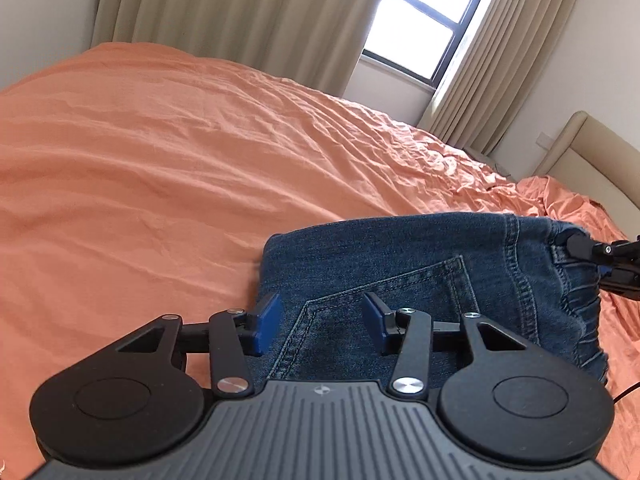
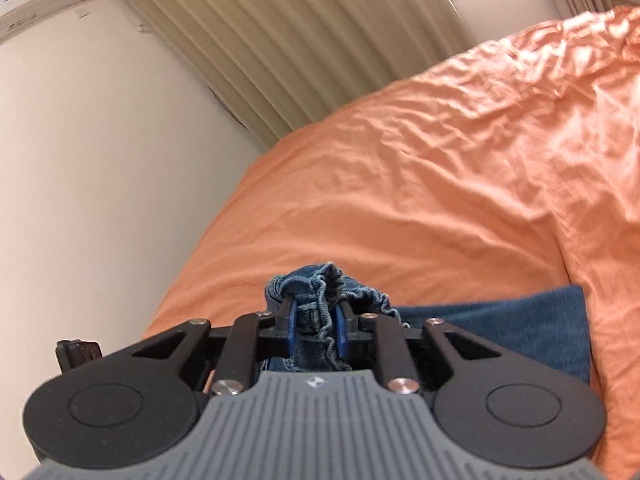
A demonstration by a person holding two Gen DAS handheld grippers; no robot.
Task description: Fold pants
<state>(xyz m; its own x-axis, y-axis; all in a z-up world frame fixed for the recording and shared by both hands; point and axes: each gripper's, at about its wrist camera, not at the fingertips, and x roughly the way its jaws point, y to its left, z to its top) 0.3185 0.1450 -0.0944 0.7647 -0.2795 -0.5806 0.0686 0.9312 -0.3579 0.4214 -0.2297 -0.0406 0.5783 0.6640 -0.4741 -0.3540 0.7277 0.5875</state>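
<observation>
Blue jeans (image 1: pixel 420 264) lie folded on the orange bed, back pocket up. My left gripper (image 1: pixel 322 318) is open just over the jeans near the pocket, its blue pads apart and holding nothing. My right gripper (image 2: pixel 316 322) is shut on a bunched edge of the jeans (image 2: pixel 320 280) with a frayed hem. It also shows in the left wrist view (image 1: pixel 600 250) at the jeans' right end. More of the jeans (image 2: pixel 520 324) lies to its right.
The orange bedsheet (image 1: pixel 180 168) covers the whole bed, wrinkled toward the right. Beige curtains (image 1: pixel 224 4) and a window (image 1: pixel 424 20) stand behind. A cream headboard (image 1: pixel 588 152) is at the right. A white wall (image 2: pixel 100 160) borders the bed's edge.
</observation>
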